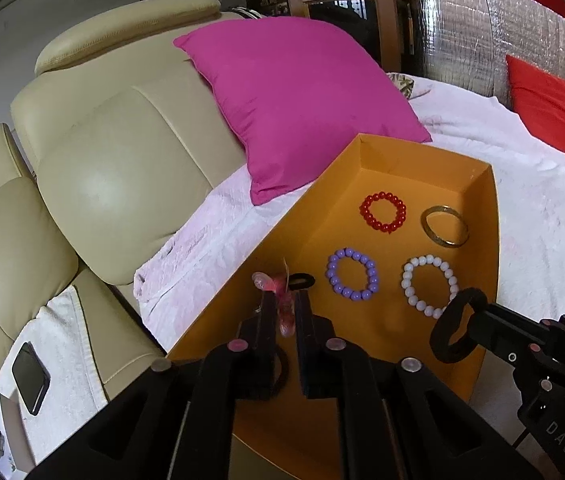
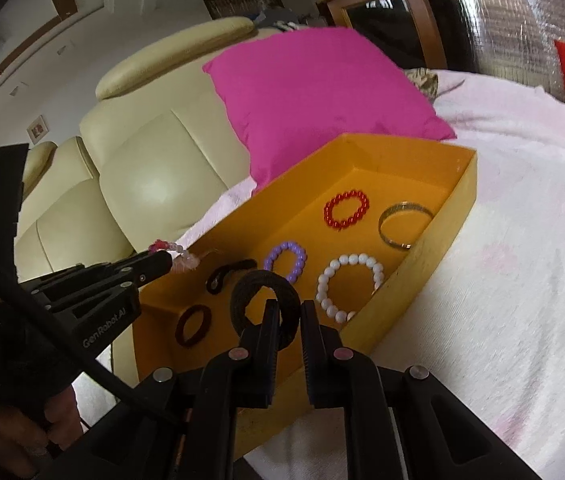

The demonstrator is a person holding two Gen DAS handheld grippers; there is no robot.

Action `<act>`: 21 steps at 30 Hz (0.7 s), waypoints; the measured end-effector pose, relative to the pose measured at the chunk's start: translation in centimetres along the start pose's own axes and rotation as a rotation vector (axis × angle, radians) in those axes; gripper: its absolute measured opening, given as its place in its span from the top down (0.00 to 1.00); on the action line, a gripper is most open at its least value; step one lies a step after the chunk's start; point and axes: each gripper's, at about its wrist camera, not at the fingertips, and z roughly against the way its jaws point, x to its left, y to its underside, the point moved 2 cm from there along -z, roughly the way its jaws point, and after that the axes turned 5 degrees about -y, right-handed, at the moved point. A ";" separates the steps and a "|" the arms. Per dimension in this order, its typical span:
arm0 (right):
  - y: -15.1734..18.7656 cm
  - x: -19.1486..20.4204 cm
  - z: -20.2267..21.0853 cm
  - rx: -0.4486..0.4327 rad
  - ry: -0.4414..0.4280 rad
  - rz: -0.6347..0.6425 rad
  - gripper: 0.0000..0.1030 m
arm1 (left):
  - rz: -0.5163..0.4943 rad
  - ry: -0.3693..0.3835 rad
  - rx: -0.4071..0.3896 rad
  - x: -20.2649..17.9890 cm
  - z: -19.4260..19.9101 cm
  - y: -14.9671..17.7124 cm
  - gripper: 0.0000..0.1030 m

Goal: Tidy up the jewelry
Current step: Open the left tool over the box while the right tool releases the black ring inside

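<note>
Left tongs (image 1: pixel 284 312) nearly closed on a pink beaded bracelet (image 1: pixel 285 304); right tongs (image 2: pixel 287 320) pinch a black hair tie (image 2: pixel 265 300) (both over the near end). Orange box (image 1: pixel 366 160) on the bed holds red (image 1: pixel 383 212), purple (image 1: pixel 351 274), white (image 1: pixel 428 286) bracelets, gold bangle (image 1: pixel 444 225). Pink pillow (image 1: pixel 298 100) behind.

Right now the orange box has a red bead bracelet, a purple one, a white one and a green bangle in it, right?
Not quite: the bangle is gold, not green, as the left wrist view shows. The red bead bracelet, purple one and white one do lie in the orange box.
</note>
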 end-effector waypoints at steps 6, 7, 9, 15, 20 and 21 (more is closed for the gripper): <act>-0.2 -0.7 0.2 0.006 -0.031 -0.047 0.74 | 0.000 -0.028 -0.037 0.0 0.9 -0.4 0.50; -0.2 -0.7 0.3 0.001 -0.034 -0.050 0.74 | -0.002 -0.028 -0.040 0.0 1.0 -0.5 0.49; -0.2 -0.7 0.5 -0.005 -0.030 -0.046 0.74 | -0.001 -0.031 -0.043 0.0 1.3 -0.6 0.46; -0.6 -1.0 1.7 -0.026 -0.017 -0.047 0.74 | -0.002 -0.048 -0.057 0.2 2.4 -1.2 0.29; -0.5 0.0 4.3 -0.048 0.057 0.025 0.74 | -0.003 -0.079 -0.069 0.4 4.7 -1.8 0.23; -0.5 0.3 5.2 -0.058 0.086 0.047 0.74 | -0.007 -0.085 -0.074 0.4 5.2 -1.9 0.23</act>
